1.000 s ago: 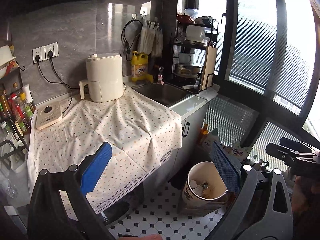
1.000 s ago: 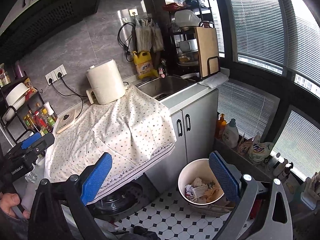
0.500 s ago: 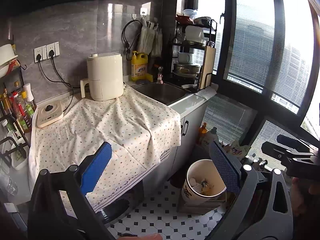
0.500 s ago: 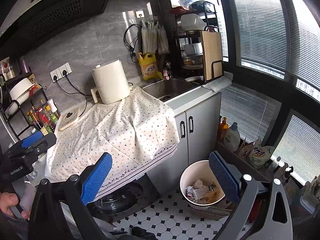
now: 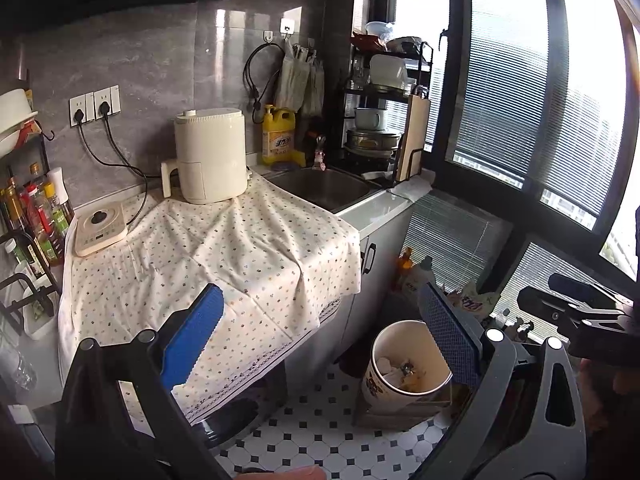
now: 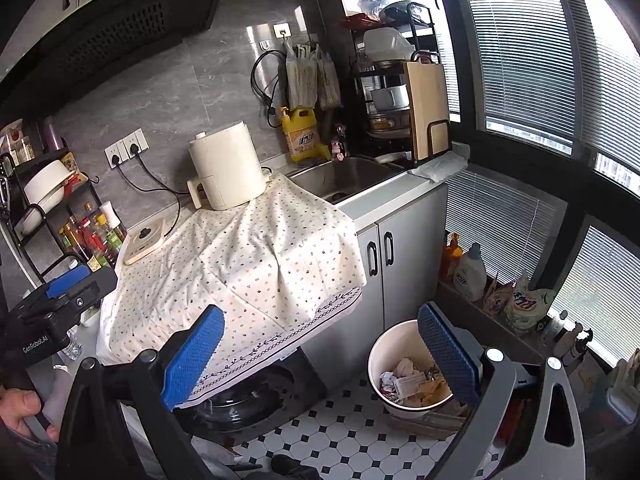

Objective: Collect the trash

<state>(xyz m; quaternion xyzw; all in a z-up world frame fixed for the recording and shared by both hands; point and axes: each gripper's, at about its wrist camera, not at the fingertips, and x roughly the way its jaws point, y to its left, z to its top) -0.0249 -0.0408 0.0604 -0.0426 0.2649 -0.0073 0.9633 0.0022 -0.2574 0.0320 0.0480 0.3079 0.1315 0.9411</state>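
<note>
Both hand-held grippers, left (image 5: 320,340) and right (image 6: 322,352), gape wide and empty; the trash-filled bin (image 6: 404,376) stands below their right fingers.

Grey stone-look wall tiles (image 5: 152,64) back the counter (image 6: 400,196) — a dotted cloth (image 5: 224,252) drapes its near edge. Right, tall dark-framed windows (image 5: 516,92) with blinds admit daylight; below lies a white floor (image 6: 352,440) with black diamonds.

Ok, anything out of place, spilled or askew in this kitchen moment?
Nothing spilled or damaged. One oddity: the dotted cloth is draped over the counter and hangs rumpled over its front edge, with the cream appliance standing on its back corner. The trash bin stands upright on the floor, holding crumpled waste. Both tools are open and empty.
</note>
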